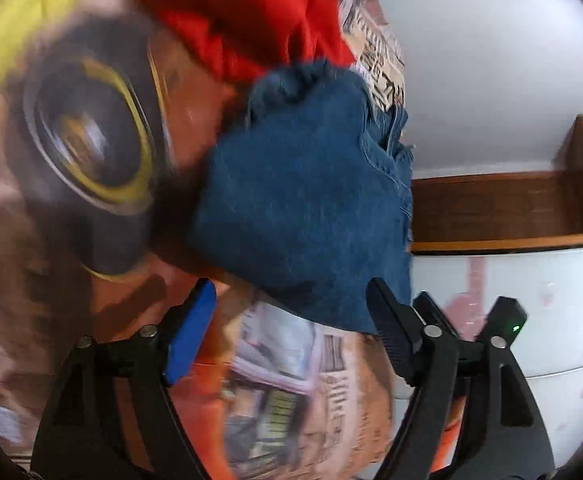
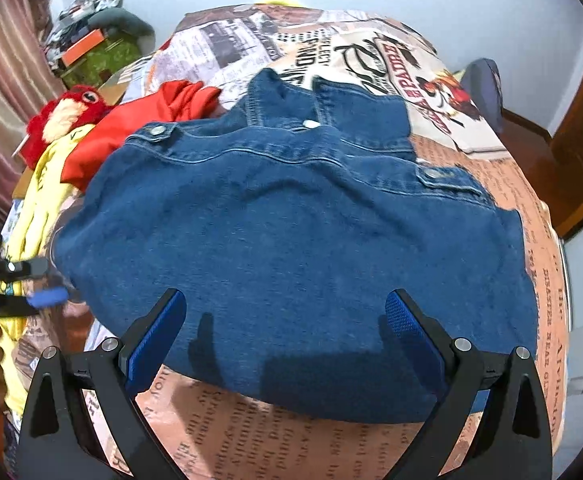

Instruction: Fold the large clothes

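1. Right hand-held gripper hovers with jaws apart over the denim jacket's near hem; jacket lies flat on the bed.
2. Left hand-held gripper stands apart, empty; pinch both hem corners evenly before folding.

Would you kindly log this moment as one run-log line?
stage: jacket folded | jacket: on bedspread | left gripper: open, empty | right gripper: open, over jacket hem | red garment: beside jacket

Home bedroom; printed bedsheet; plush toy; curtain
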`<state>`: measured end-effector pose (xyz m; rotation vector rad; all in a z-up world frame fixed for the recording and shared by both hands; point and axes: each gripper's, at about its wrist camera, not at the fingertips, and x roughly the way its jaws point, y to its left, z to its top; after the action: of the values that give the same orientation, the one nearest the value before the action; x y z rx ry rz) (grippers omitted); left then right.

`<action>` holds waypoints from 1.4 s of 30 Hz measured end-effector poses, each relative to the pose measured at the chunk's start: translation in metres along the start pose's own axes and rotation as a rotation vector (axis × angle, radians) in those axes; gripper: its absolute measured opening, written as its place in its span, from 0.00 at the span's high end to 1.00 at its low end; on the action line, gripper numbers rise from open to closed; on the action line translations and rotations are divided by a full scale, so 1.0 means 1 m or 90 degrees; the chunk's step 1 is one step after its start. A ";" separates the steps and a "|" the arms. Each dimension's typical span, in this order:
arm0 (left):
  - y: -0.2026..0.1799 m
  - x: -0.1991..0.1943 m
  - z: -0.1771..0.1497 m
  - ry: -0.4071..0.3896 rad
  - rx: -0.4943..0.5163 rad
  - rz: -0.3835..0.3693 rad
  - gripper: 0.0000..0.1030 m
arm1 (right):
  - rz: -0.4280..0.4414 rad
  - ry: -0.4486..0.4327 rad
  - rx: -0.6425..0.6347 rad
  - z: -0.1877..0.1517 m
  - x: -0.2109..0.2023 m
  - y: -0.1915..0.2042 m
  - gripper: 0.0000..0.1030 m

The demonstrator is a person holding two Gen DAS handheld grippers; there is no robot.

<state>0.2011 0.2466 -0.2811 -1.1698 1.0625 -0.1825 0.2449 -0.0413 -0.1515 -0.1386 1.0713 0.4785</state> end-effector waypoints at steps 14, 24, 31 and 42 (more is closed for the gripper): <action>-0.028 0.060 0.027 -0.103 -0.018 0.072 0.30 | -0.012 0.016 -0.001 -0.006 0.006 -0.011 0.04; -0.121 -0.004 0.008 -0.288 0.166 0.163 0.73 | -0.033 0.000 -0.043 0.013 -0.002 0.003 0.04; -0.209 -0.042 -0.043 -0.389 0.360 0.164 0.73 | 0.045 0.036 -0.074 0.013 0.024 0.036 0.04; -0.253 -0.002 -0.056 -0.386 0.475 0.227 0.80 | 0.166 0.082 -0.023 -0.001 0.030 0.016 0.04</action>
<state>0.2555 0.1011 -0.0738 -0.3055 0.5550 0.0608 0.2485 -0.0183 -0.1766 -0.0619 1.2148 0.7306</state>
